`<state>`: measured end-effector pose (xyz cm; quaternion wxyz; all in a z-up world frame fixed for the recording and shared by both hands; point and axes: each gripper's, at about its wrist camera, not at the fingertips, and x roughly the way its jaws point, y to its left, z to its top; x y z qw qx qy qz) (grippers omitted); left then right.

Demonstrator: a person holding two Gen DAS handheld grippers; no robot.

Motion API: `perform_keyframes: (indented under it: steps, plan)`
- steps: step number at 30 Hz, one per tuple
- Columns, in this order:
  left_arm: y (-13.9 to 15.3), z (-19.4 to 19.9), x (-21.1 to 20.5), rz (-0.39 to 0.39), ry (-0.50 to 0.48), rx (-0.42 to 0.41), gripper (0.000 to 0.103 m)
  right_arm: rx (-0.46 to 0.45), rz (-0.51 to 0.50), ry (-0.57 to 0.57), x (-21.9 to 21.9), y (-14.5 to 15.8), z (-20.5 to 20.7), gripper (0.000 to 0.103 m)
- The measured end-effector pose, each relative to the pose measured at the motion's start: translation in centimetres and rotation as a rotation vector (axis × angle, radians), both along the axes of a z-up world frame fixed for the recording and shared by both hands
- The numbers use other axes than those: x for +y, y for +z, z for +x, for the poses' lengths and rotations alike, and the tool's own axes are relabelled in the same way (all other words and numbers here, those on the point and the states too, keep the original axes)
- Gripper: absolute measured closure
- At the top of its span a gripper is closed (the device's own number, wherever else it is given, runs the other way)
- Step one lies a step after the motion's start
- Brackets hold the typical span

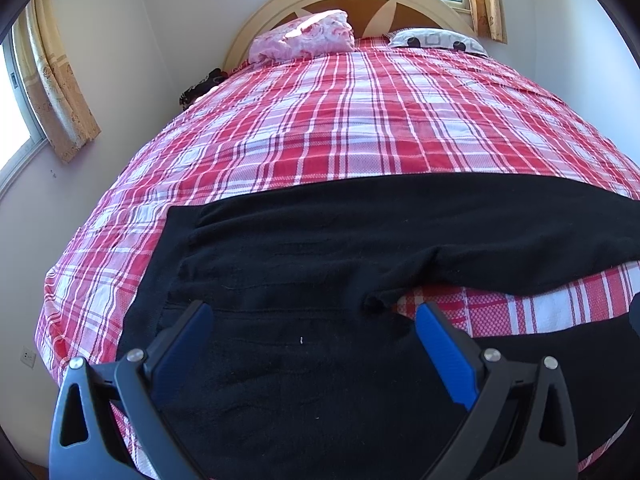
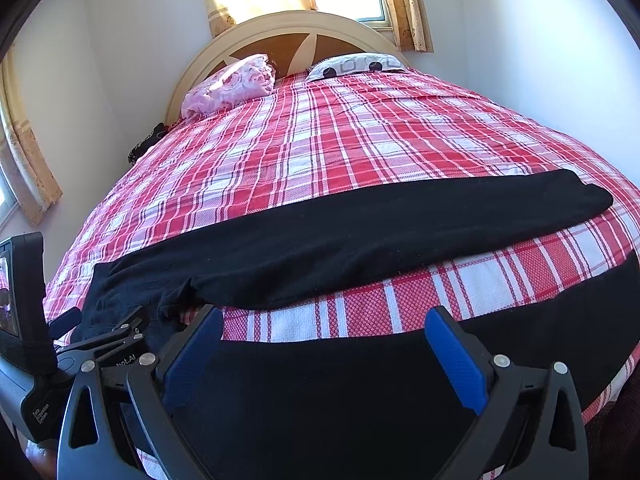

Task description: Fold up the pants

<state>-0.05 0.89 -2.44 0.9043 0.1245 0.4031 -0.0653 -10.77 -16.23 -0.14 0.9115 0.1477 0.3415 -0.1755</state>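
Observation:
Black pants (image 1: pixel 360 236) lie spread flat across the near part of a bed with a red and white plaid cover (image 1: pixel 340 120). The waist end is at the left, and the two legs run to the right with a strip of cover between them. My left gripper (image 1: pixel 314 316) is open just above the waist and crotch area, nothing between its blue pads. My right gripper (image 2: pixel 324 322) is open over the near leg (image 2: pixel 360 392). The far leg (image 2: pixel 360 232) stretches to its cuff at the right. The left gripper's body (image 2: pixel 100 344) shows at the lower left of the right wrist view.
A pink floral pillow (image 1: pixel 308 38) and a white patterned pillow (image 1: pixel 436 40) lie by the curved headboard (image 1: pixel 348 4). Curtained windows are behind the bed and on the left wall. A dark bundle (image 1: pixel 202 84) sits at the bed's far left edge.

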Motion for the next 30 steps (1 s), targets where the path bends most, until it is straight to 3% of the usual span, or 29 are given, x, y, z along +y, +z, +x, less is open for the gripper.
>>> perform_keyframes:
  steps: [16, 22, 26, 27, 30]
  plan:
    - [-1.1, 2.4, 1.5, 0.0, 0.015, 0.052, 0.0, 0.058, 0.019, 0.073, -0.1, -0.6, 2.7, 0.001]
    - [-0.8, 6.2, 4.7, -0.001, 0.084, 0.062, 0.0, 0.071, -0.04, 0.187, -0.5, 0.1, 6.2, 0.001]
    - [-1.0, 9.6, 6.6, -0.013, 0.141, 0.095, 0.0, 0.08, -0.127, 0.306, -0.7, 0.6, 11.3, 0.002]
    - [-1.2, 10.2, 7.0, -0.018, 0.156, 0.103, 0.0, 0.069, -0.107, 0.34, -0.6, 0.6, 12.2, 0.005]
    - [-1.9, 12.3, 8.2, -0.058, 0.202, 0.137, 0.0, 0.114, -0.112, 0.464, 0.1, -0.6, 16.8, 0.031]
